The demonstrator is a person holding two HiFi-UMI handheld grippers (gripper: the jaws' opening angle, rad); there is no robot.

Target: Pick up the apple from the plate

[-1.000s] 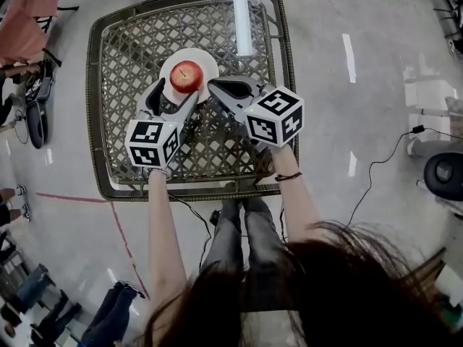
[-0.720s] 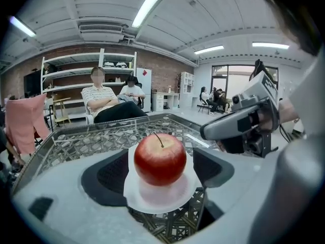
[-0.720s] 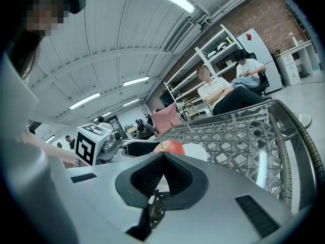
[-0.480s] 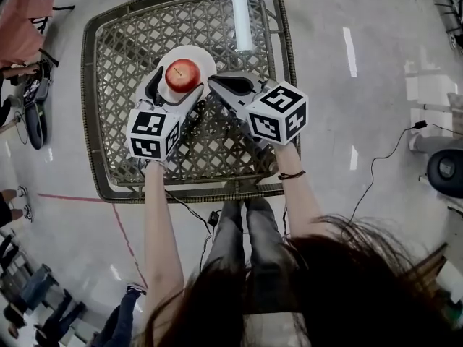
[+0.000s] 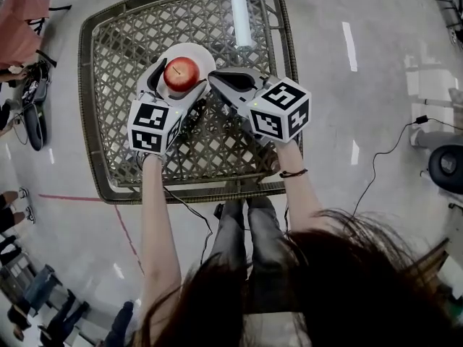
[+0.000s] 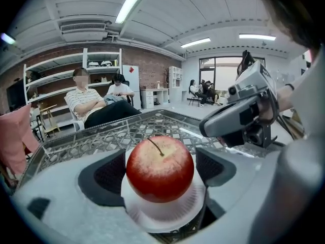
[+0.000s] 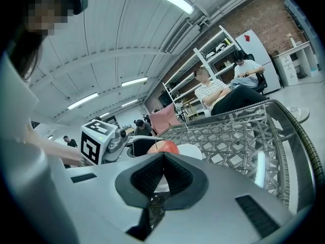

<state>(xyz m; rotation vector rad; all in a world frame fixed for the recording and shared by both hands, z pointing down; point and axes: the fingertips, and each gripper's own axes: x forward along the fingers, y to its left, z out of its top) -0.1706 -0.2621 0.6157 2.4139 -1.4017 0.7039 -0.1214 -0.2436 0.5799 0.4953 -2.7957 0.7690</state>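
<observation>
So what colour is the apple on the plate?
Red, with a paler yellowish, speckled patch around the stem. The apple shows best in the left gripper view.

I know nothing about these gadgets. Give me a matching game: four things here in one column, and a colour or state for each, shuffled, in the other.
1 apple
2 plate
3 left gripper
4 right gripper

A white
B jaws together
C red
D jaws apart, either side of the apple

Pairs: 1-C, 2-A, 3-D, 4-B. The left gripper's jaws have just been opening.
</observation>
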